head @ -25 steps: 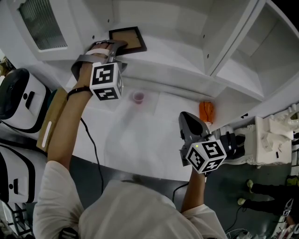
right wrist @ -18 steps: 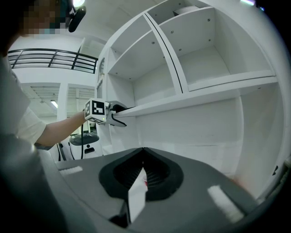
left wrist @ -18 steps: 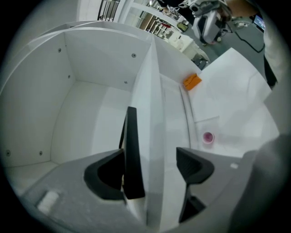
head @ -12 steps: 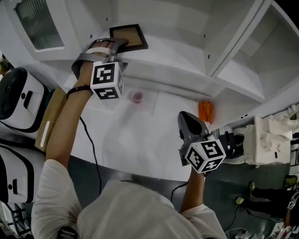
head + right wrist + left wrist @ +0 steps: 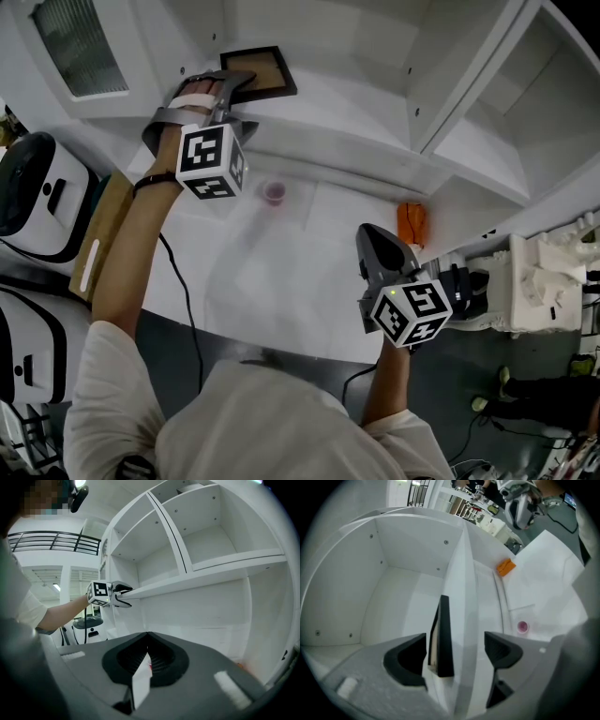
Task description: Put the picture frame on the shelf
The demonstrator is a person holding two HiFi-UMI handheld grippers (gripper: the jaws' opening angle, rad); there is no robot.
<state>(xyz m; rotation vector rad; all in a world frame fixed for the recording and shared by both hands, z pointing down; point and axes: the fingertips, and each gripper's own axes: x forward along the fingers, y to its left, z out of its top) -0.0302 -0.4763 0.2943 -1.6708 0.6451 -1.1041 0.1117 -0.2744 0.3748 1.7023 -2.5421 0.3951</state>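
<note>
At the far left of the head view stands a white machine with dark panels point(image 5: 33, 197), and beside it a flat piece of cardboard point(image 5: 101, 242) leans at the edge of the white table point(image 5: 272, 281). The person's left arm reaches up and forward, carrying the left gripper point(image 5: 239, 84) to the front edge of the white shelf point(image 5: 356, 112), with its marker cube point(image 5: 211, 161) facing the camera. In the left gripper view that claw point(image 5: 454, 656) stands wide, and its jaws have just been opening. The picture frame point(image 5: 444, 639) sits edge-on between them, close to one jaw and clear of the other, so neither pad presses on it. From the head view the picture frame point(image 5: 265, 73), dark-bordered with a brown panel, lies on the shelf board in the left compartment, just beyond the jaw tips. Below it on the table sits a small pink round thing point(image 5: 274, 193). Further right the right gripper point(image 5: 373, 239) hangs over the table, well apart from the shelf. In the right gripper view its jaws point(image 5: 147, 648) are pressed together, and I cannot make out anything held between them. Just right of it an orange object point(image 5: 412, 223) lies against the foot of the shelf.
</note>
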